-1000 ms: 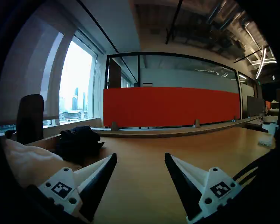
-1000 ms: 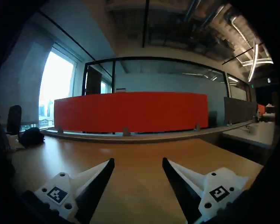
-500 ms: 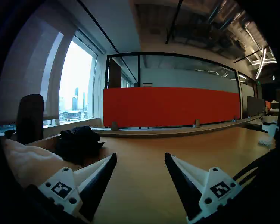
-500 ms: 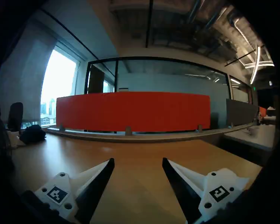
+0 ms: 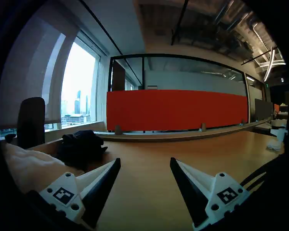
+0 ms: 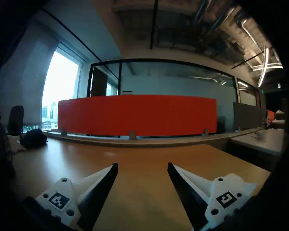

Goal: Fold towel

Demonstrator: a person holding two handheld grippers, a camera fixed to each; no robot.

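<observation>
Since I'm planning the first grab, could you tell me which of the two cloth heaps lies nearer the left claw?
The pale cream towel, lying right beside the left claw; the black bundle sits farther back.

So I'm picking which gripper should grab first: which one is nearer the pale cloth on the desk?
Left. The pale cloth lies right beside the left gripper, just past one finger; from the right gripper it sits far off to the left.

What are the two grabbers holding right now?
Nothing. The left gripper and the right gripper are both open over the wooden table. The white cloth lies outside the left one's fingers.
</observation>
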